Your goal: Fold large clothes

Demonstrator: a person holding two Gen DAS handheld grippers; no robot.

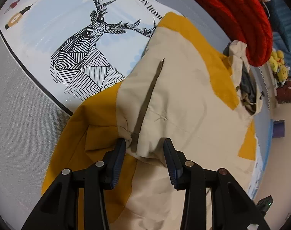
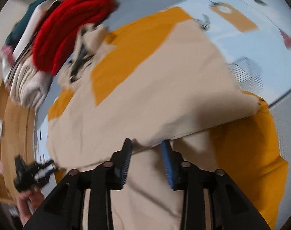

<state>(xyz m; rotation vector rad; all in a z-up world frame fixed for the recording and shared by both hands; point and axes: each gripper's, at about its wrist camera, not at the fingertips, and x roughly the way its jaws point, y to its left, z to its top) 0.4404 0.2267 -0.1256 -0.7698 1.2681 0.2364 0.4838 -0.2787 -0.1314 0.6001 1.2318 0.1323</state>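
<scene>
Showing: a beige and mustard jacket (image 1: 183, 99) spread across a tabletop (image 1: 21, 115) covered with a pale blue cloth printed with a striped deer (image 1: 84, 57).
Left tool (image 1: 144, 142): fingers spread apart, a bunched fold of beige fabric with a dark zipper strip (image 1: 149, 95) lying between them; the left fingertip (image 1: 121, 143) touches the fabric.
Right tool (image 2: 146, 143): fingers apart, tips at the edge of a raised beige fold; the view is blurred, so contact is unclear.
Jacket position: draped over the deer cloth, collar end near a red knitted garment (image 1: 231, 13).
Elsewhere: yellow plush toys (image 1: 279, 65) beyond the red garment.
</scene>
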